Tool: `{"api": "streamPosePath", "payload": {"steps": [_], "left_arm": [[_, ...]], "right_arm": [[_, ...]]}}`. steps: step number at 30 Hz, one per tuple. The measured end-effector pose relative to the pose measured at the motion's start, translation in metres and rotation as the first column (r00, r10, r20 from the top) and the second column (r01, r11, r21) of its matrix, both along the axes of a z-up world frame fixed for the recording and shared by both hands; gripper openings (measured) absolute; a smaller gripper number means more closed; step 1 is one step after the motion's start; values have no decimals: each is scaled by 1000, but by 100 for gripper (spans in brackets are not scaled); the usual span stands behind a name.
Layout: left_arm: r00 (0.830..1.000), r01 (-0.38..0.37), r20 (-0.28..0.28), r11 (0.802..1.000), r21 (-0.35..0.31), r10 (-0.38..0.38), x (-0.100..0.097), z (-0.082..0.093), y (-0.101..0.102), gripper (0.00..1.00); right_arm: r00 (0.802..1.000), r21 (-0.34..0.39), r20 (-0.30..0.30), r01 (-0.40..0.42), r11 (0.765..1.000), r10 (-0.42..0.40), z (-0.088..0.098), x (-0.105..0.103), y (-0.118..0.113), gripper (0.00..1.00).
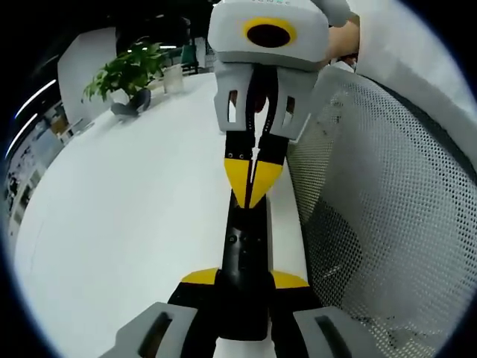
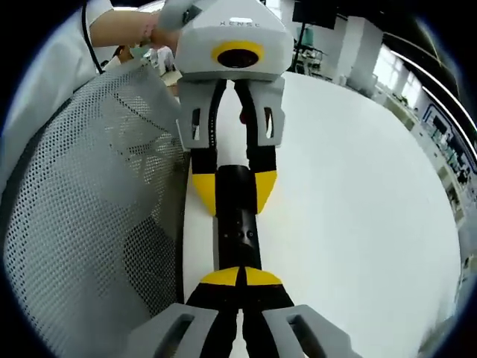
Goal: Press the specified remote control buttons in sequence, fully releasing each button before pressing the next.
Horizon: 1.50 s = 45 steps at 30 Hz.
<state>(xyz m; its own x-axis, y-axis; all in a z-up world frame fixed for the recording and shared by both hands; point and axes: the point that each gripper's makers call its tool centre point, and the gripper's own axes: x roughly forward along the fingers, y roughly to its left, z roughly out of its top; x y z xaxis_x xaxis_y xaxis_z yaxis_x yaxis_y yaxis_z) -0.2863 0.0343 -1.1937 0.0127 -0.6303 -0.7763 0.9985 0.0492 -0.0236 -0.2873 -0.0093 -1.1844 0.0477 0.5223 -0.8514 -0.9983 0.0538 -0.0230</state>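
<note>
The long black remote control [image 1: 244, 257] is partly hidden at both ends: at 6 o'clock in the left gripper view the yellow-tipped left gripper [image 1: 244, 280] covers its near end, and toward 12 o'clock the yellow-tipped right gripper [image 1: 252, 179] covers its far end. Its buttons are too small to read. The white mesh chair back [image 2: 97, 216] runs off at 9 o'clock.
</note>
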Motion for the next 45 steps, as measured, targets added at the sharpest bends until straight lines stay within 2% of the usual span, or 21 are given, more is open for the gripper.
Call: {"api": "streamPosePath", "payload": {"steps": [10, 12, 16, 20, 25, 30, 35, 39, 43, 45], "left_arm": [[1000, -2, 1, 1000, -6, 2, 0, 0, -1, 22], [1000, -5, 0, 1000, -9, 5, 1, 0, -1, 22], [1000, -5, 1, 1000, -10, 5, 1, 0, -1, 22], [1000, -6, 1, 1000, -10, 6, 1, 0, -1, 22], [1000, -7, 0, 1000, -9, 7, 0, 0, -1, 22], [1000, -6, 4, 1000, -3, 6, 0, 1, -3, 22], [1000, -4, 6, 1000, 15, 4, 0, 0, -2, 22], [1000, -9, 4, 1000, 5, 9, 0, 0, -1, 22], [1000, -12, 5, 1000, 3, 12, 0, -1, -1, 22], [1000, -13, 5, 1000, 2, 13, 0, -1, -1, 23]], "right_arm": [[989, 126, -74, 133, 983, -124, 3, 1, -2, 0], [992, 119, -61, 119, 986, -112, 3, 0, -1, 0], [1000, 70, 6, 21, 997, -22, 2, -1, 4, 0], [1000, 50, 12, -8, 999, 8, 2, -2, 7, 0], [994, -2, 43, -96, 995, 96, 0, -3, 10, 0], [995, -42, 17, -96, 994, 97, -1, 0, 12, 0], [998, -26, 16, -66, 997, 67, -1, -1, 10, 0], [1000, 13, 6, 0, 1000, 0, 0, 0, 10, 0], [999, 85, 9, 52, 995, -53, 1, 0, 12, 0], [995, 120, -19, 100, 988, -98, 1, 1, 13, 0]]}}
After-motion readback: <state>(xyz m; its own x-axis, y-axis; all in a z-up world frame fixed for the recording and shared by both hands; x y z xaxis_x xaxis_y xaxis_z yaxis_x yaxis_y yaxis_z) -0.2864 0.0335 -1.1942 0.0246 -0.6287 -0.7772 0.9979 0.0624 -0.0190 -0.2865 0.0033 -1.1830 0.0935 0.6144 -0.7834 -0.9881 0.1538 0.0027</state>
